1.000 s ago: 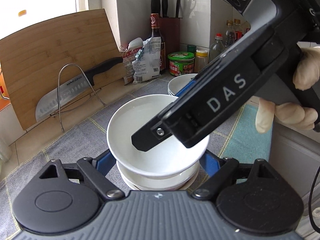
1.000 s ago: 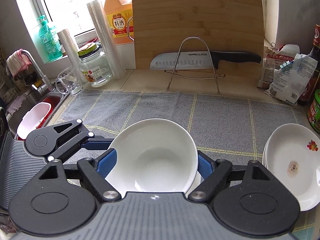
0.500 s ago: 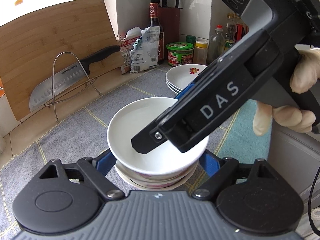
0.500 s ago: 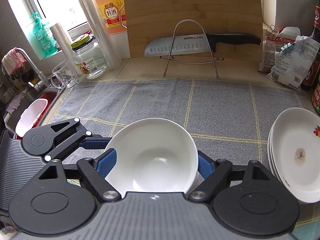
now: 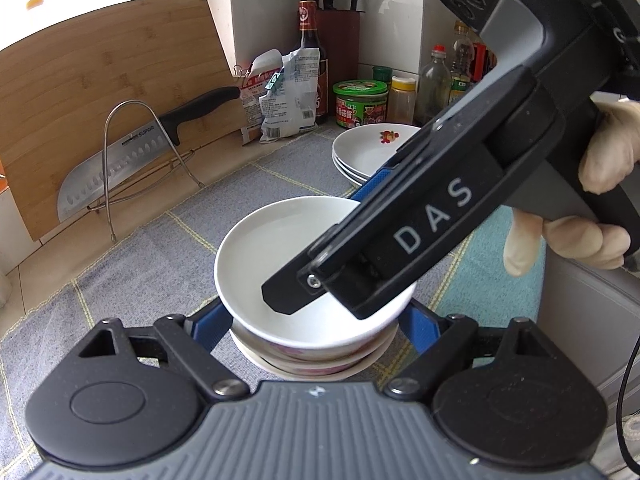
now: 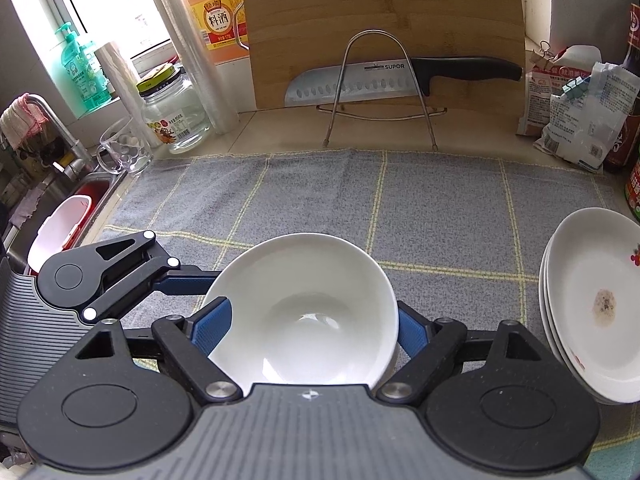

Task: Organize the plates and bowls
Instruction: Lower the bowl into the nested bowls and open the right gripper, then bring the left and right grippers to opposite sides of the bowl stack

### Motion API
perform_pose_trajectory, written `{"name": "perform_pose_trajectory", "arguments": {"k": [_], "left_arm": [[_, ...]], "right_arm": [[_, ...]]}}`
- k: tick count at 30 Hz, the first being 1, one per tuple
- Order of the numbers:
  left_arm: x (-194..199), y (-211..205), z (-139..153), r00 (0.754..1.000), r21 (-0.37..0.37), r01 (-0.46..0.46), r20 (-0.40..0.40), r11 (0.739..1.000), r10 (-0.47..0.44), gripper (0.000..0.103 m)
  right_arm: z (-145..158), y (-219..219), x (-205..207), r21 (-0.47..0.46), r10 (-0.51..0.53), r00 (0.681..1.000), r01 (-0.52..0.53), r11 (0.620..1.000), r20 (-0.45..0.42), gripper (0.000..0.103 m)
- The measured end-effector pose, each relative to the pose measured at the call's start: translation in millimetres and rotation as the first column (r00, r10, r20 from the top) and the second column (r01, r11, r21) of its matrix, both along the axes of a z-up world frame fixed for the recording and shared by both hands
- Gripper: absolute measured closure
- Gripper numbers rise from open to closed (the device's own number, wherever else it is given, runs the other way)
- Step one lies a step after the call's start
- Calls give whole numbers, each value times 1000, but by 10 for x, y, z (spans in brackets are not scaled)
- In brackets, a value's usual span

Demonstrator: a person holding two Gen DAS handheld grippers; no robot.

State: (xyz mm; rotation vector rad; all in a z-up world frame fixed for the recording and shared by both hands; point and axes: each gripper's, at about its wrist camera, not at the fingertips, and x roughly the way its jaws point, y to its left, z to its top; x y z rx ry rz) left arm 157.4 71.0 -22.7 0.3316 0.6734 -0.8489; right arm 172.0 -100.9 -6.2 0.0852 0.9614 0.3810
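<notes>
A plain white bowl sits as the top of a stack of bowls on the grey checked mat. My right gripper has its blue pads against the bowl's rim on both sides, and its jaws are opening. In the left wrist view it reaches down over the bowl. My left gripper has its pads against the lower bowls of the stack. One of its fingers reaches in from the left. A stack of white plates lies to the right.
A knife on a wire rack stands before a leaning wooden board at the back. Jars, a glass and bottles line the window side, and a sink lies at the left. Bags and sauce bottles fill the corner.
The stack of plates has come further into both views. The white bowl stays between the right pads on top of the stack, and the left gripper stays at the lower bowls.
</notes>
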Motion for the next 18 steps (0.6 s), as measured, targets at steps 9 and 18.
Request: {"name": "perform_pose_trajectory", "arguments": {"k": [9,18], "left_arm": [[13,0,-16,1000,-4,-3,1,1000,3,9],[-71,138,35,1000,-27,-12,3,1000,12,6]], "right_arm": [[-13,-8,2,24,-2,1000,2,1000,-9,8],[10,-31,-69,26,-16,1000,15,1000,15,0]]}}
